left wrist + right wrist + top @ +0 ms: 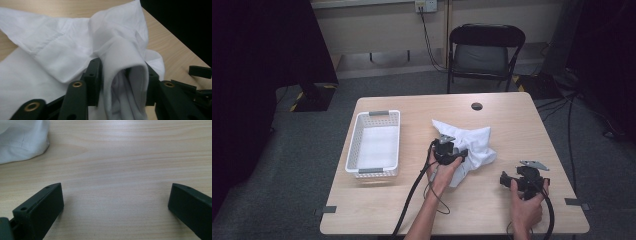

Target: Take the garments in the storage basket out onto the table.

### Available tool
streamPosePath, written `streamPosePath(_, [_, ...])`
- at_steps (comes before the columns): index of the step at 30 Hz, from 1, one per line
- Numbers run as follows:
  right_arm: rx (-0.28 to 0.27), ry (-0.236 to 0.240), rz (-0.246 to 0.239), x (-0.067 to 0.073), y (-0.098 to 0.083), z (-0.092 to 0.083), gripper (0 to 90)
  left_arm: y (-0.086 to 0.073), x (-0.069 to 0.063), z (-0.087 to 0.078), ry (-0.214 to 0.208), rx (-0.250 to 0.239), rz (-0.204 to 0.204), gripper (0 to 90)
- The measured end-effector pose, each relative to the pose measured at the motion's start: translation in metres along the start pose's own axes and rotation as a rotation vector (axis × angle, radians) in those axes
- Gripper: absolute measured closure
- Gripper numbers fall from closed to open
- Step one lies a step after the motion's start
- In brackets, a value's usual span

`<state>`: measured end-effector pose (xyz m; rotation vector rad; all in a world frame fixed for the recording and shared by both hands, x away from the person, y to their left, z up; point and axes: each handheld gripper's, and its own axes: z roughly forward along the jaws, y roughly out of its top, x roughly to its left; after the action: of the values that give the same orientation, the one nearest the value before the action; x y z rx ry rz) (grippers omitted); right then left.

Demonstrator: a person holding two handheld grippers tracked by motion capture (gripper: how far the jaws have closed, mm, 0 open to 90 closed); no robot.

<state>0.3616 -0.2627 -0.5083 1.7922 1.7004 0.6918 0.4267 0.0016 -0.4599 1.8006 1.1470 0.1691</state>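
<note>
Inspector: Left claw [458, 154]?

Assessor: Clenched on the cloth [472, 137]. In the left gripper view a rolled fold of the cloth [125, 65] sits pinched between the two jaws, which press it from both sides. The rest of the white fabric spreads ahead of that claw and off to its left, lying on the table [492, 200].

Inspector: And the hand behind it?

Assessor: The left hand [442, 175] grips the body of the tool, just behind the claw, with the cable trailing back toward the table's near edge.

Inspector: Right claw [503, 179]?

Assessor: Released. The right gripper view shows the jaws wide apart with bare table [120, 165] between them. Nothing is held. A corner of the cloth [22, 142] lies ahead and to the left of it, apart from both jaws.

Inspector: Its position against the other claw?

Assessor: Near, to the left claw's right and closer to the person. The right hand [526, 202] holds it low over the wood.

Inspector: Anything else on the table?

Assessor: A white basket [354, 150], well apart from the left claw, on its left side. It stands upright.
</note>
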Motion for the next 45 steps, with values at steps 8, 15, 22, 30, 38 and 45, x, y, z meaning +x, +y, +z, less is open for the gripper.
streamPosePath(8, [0.0,0.0,0.0,0.0,0.0,0.0,0.0,-0.001,0.001,0.001,0.068,-0.015,0.022,22.1])
streamPosePath(15, [0.0,0.0,0.0,0.0,0.0,0.0,0.0,-0.002,0.003,0.003,0.068,0.003,0.038,11.3])
streamPosePath(22, [0.0,0.0,0.0,0.0,0.0,0.0,0.0,-0.001,0.004,0.0,0.06,-0.014,0.051,9.6])
streamPosePath(30, [0.0,0.0,0.0,0.0,0.0,0.0,0.0,0.0,0.007,-0.007,0.076,-0.001,0.052,3.5])
streamPosePath(38, [0.0,0.0,0.0,0.0,0.0,0.0,0.0,0.003,0.006,-0.015,0.077,-0.015,0.058,3.0])
streamPosePath(45, [0.0,0.0,0.0,0.0,0.0,0.0,0.0,0.004,0.008,-0.023,0.078,-0.036,0.062,2.9])
